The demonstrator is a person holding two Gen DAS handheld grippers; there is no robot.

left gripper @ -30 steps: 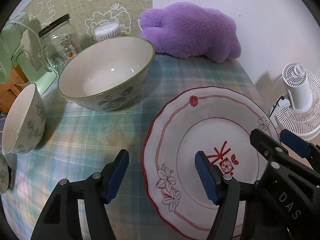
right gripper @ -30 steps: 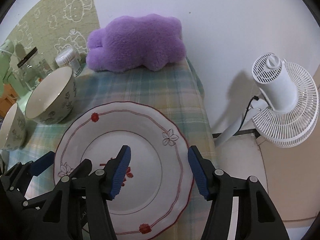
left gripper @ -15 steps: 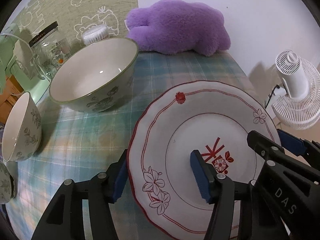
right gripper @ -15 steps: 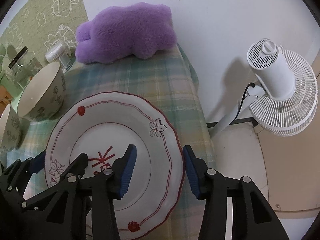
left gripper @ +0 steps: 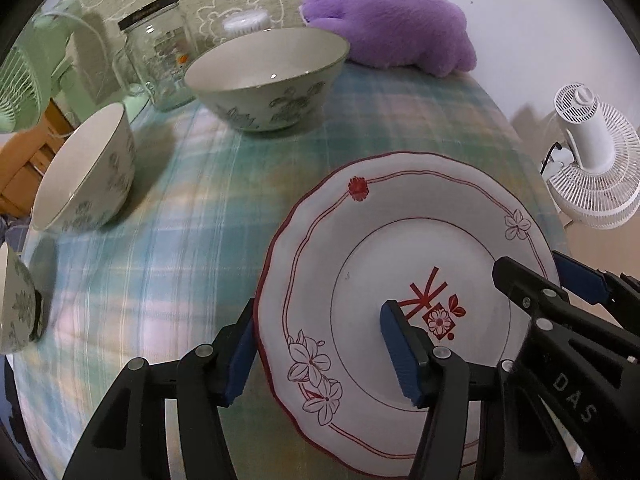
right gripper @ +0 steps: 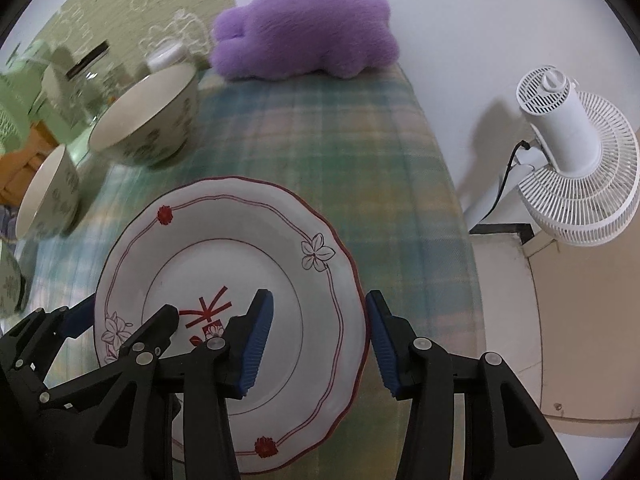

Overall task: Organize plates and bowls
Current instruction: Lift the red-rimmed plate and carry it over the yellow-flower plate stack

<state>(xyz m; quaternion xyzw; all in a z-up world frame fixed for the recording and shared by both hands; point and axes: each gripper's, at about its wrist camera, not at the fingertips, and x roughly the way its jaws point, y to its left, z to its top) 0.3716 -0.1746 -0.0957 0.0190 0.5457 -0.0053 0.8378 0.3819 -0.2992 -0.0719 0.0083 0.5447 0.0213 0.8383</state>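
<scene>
A white plate with red trim and flower marks (left gripper: 408, 248) (right gripper: 248, 264) lies on the plaid tablecloth. My left gripper (left gripper: 320, 350) is open and straddles the plate's left rim, one finger outside, one over the plate. My right gripper (right gripper: 316, 344) is open and straddles the plate's right rim the same way. A large green-rimmed floral bowl (left gripper: 268, 76) (right gripper: 148, 116) stands at the back. A smaller floral bowl (left gripper: 84, 168) (right gripper: 48, 196) stands at the left. Part of another floral dish (left gripper: 14, 312) shows at the far left edge.
A purple plush toy (left gripper: 392, 28) (right gripper: 308, 32) lies at the table's back edge by the wall. A glass jar (left gripper: 160, 48) and a white-lidded container (left gripper: 246, 22) stand behind the big bowl. A white fan (right gripper: 576, 160) stands off the table's right edge.
Both grippers have moved further onto the plate's rims, and the left view has shifted, with the bowls now farther back and left. Both stay open.
</scene>
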